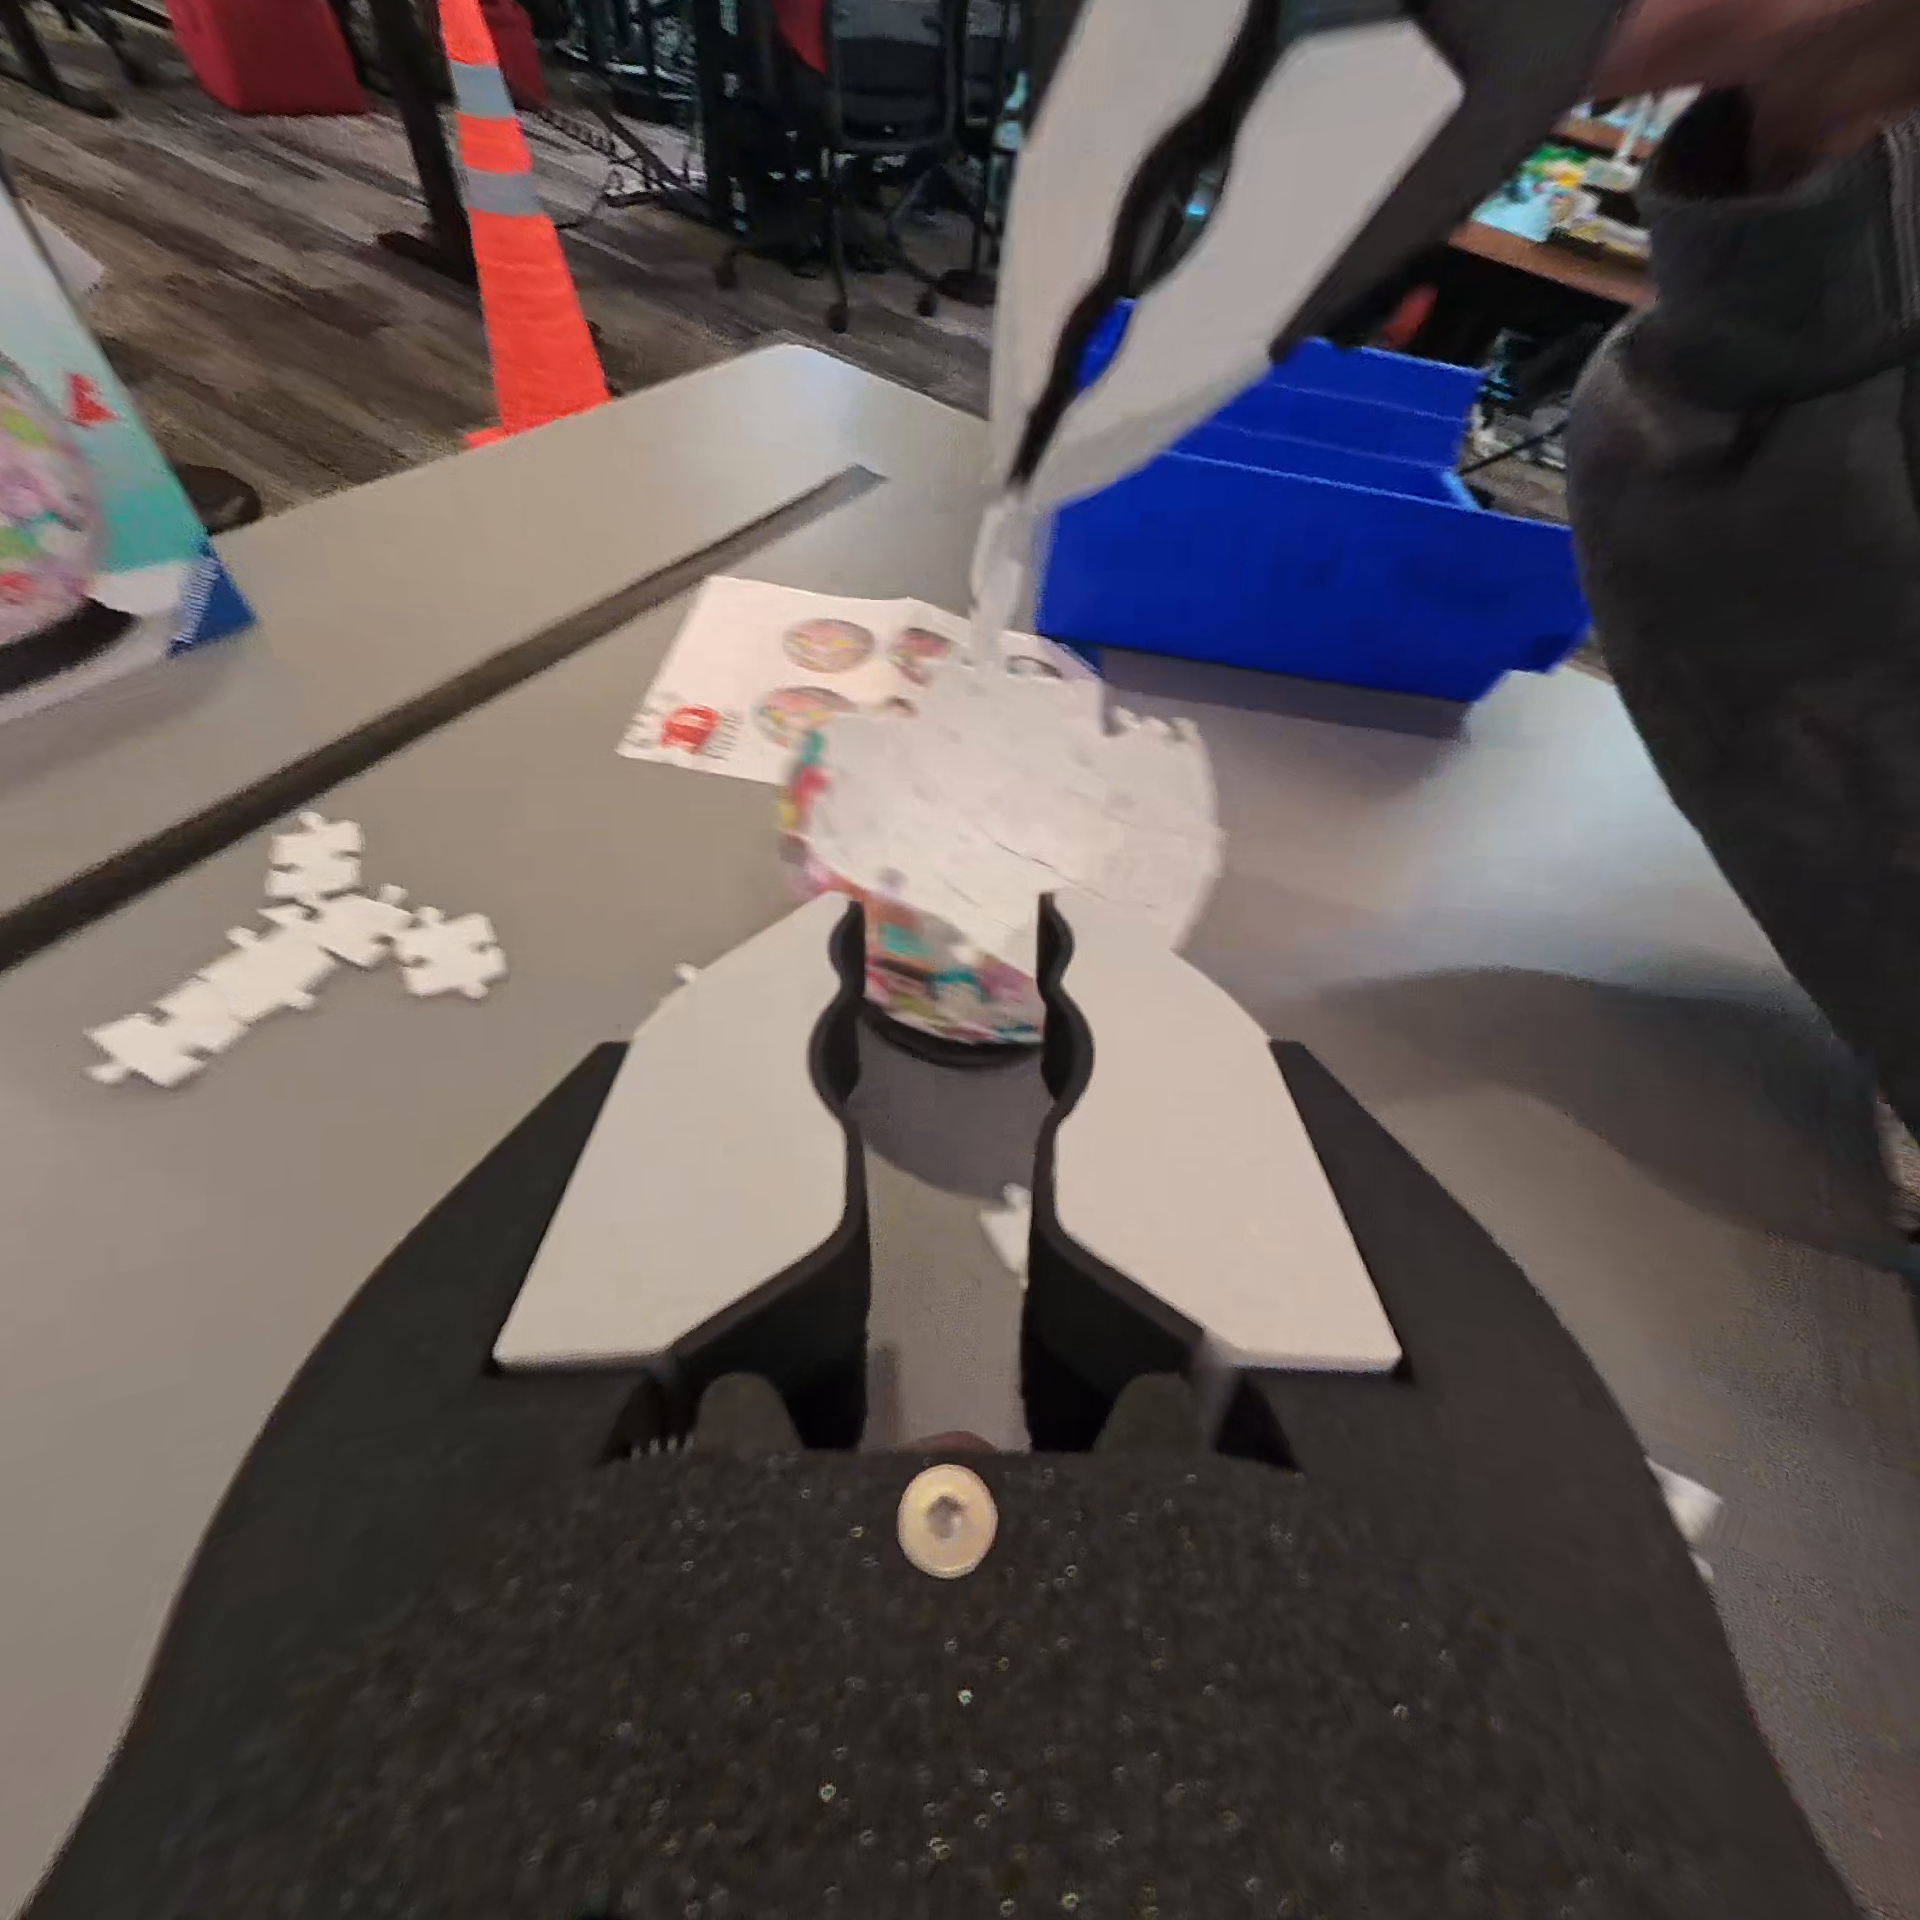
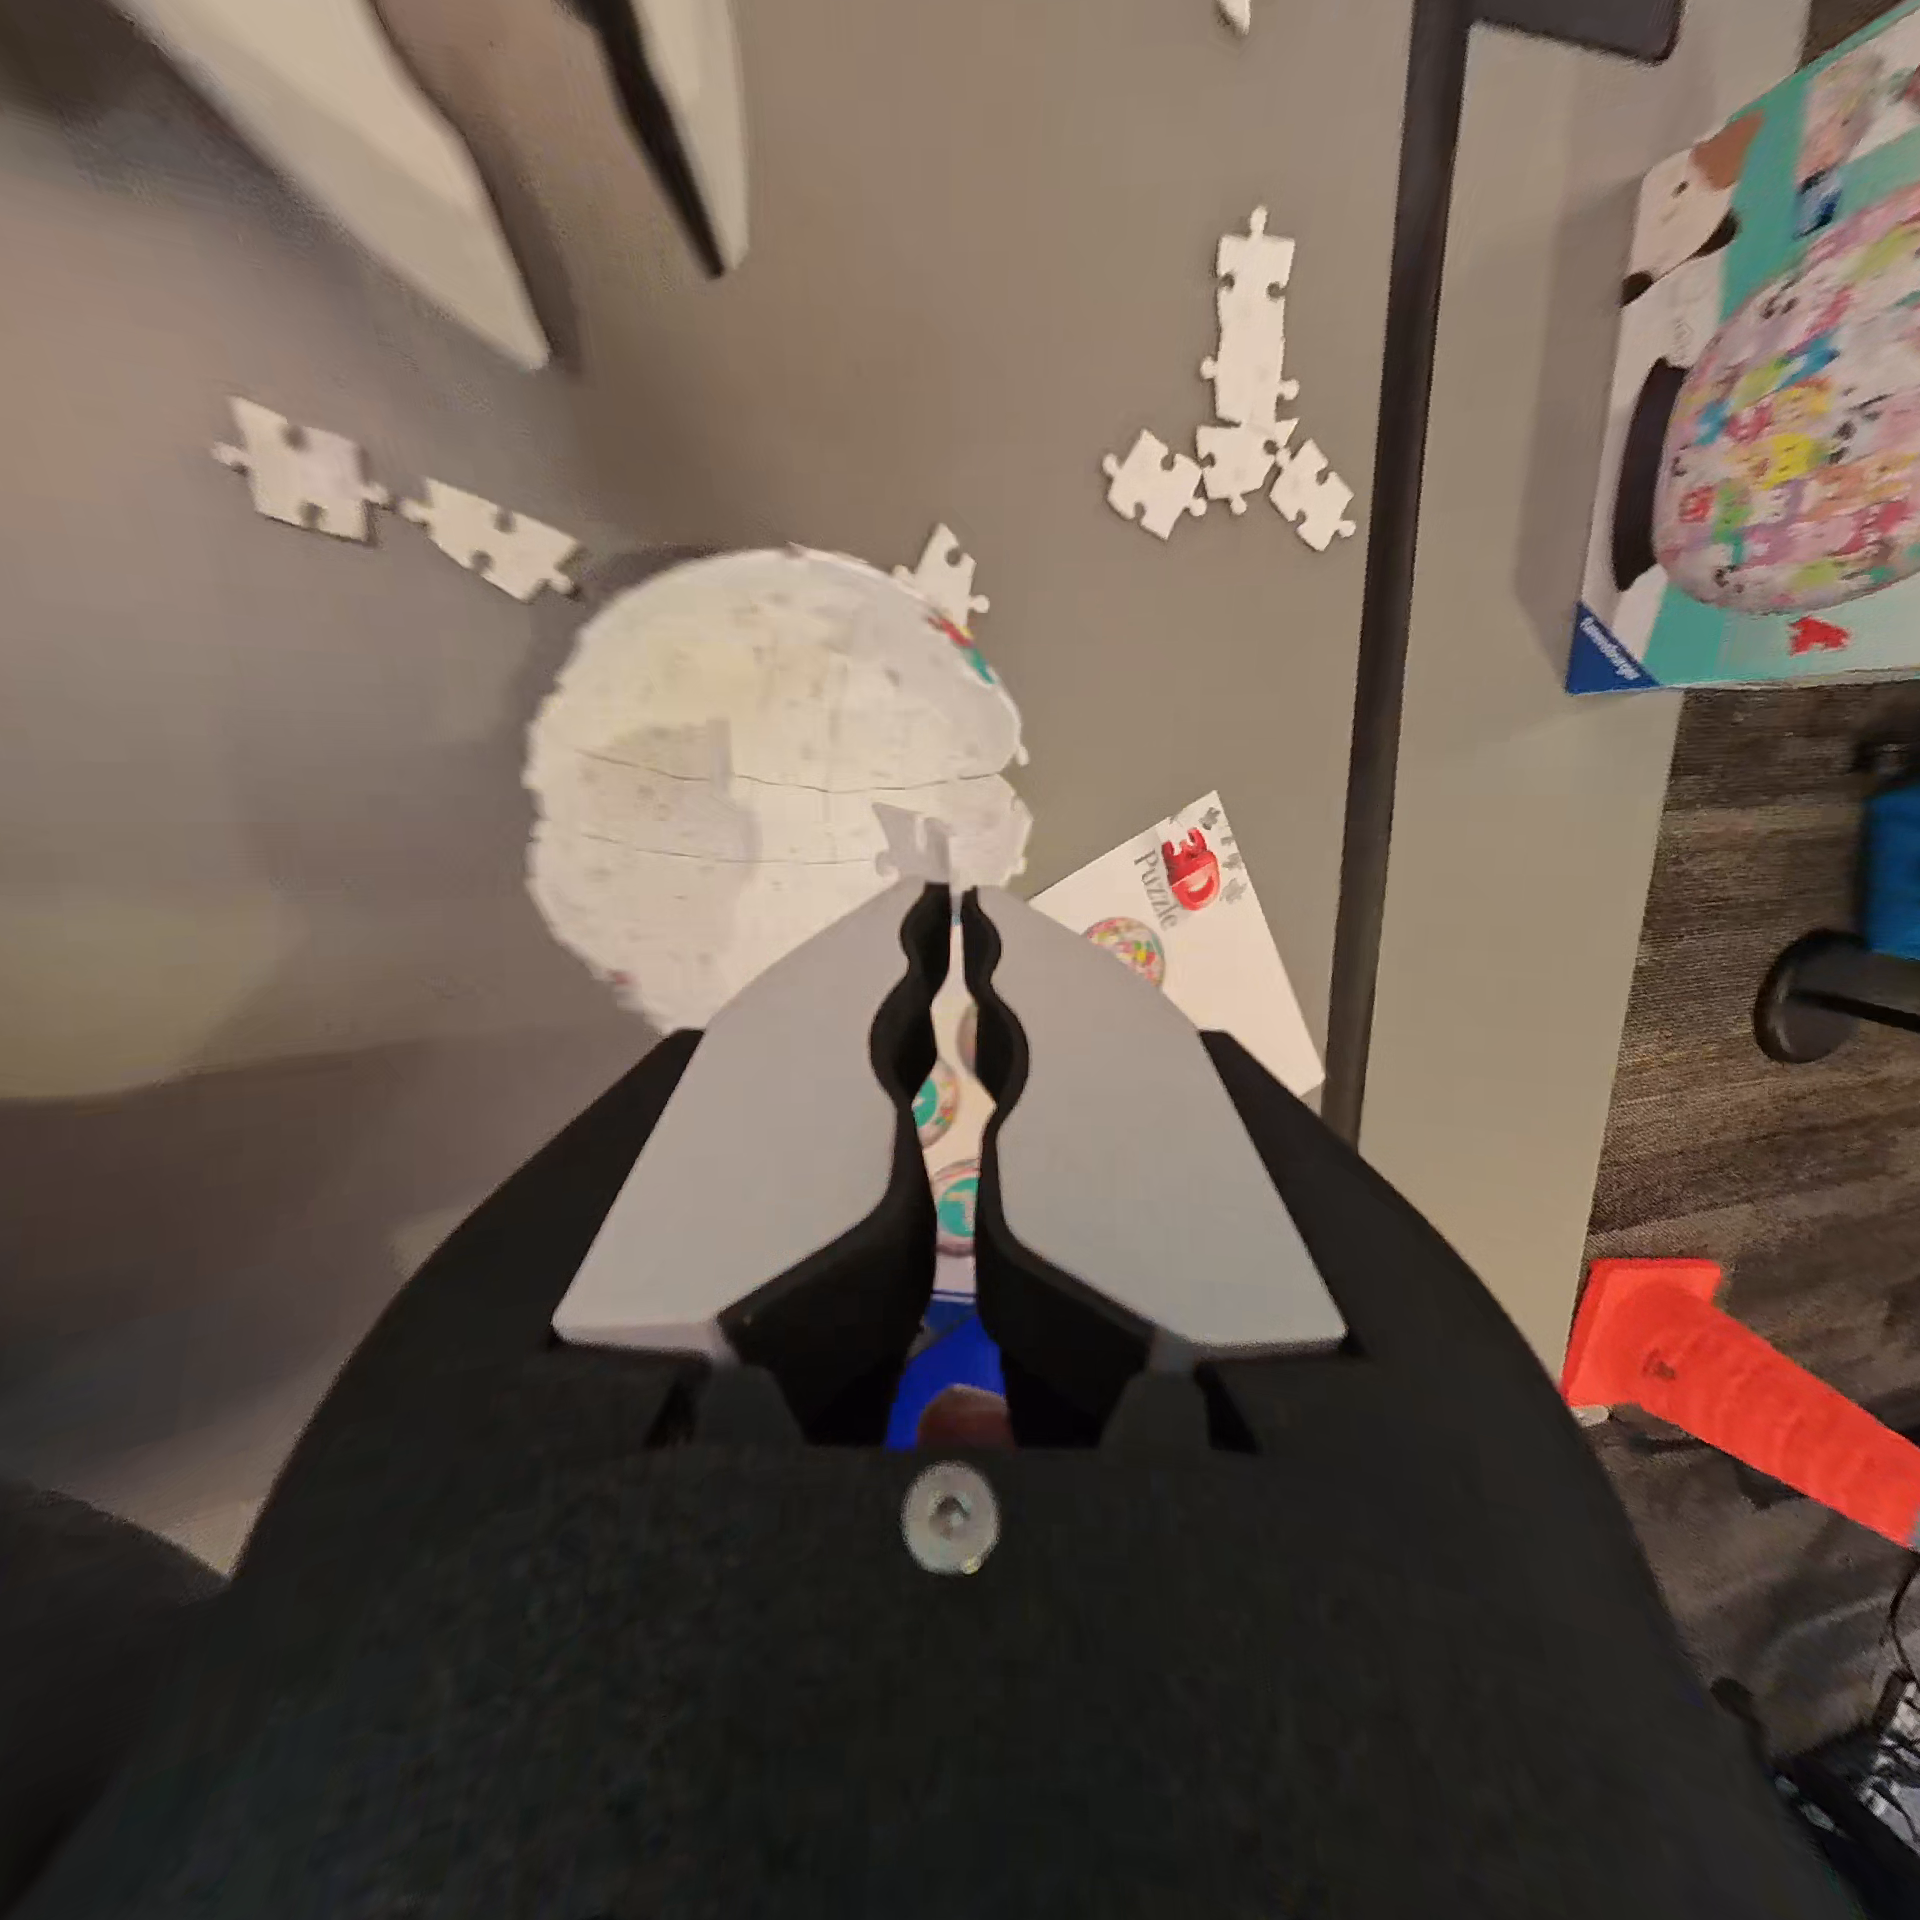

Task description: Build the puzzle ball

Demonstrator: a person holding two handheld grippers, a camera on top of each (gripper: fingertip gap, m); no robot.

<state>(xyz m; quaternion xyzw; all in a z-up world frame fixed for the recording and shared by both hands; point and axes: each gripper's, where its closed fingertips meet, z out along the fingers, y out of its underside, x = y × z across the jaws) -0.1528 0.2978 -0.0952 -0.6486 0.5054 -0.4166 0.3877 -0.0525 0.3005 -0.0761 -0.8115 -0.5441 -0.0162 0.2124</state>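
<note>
Ball: the half-built white, bowl-shaped puzzle shell (image 2: 769, 769) sits on the grey table (image 2: 1091, 156), open side up.
Left gripper (image 1: 948, 966): fingers apart, flanking its colourful base.
Right gripper (image 2: 948, 902): pinching a small white puzzle piece (image 2: 914, 836), directly above the shell's rim.

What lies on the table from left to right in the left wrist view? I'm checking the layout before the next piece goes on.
Puzzle box → joined white puzzle pieces → instruction sheet → half-built puzzle ball → blue bin.
</note>
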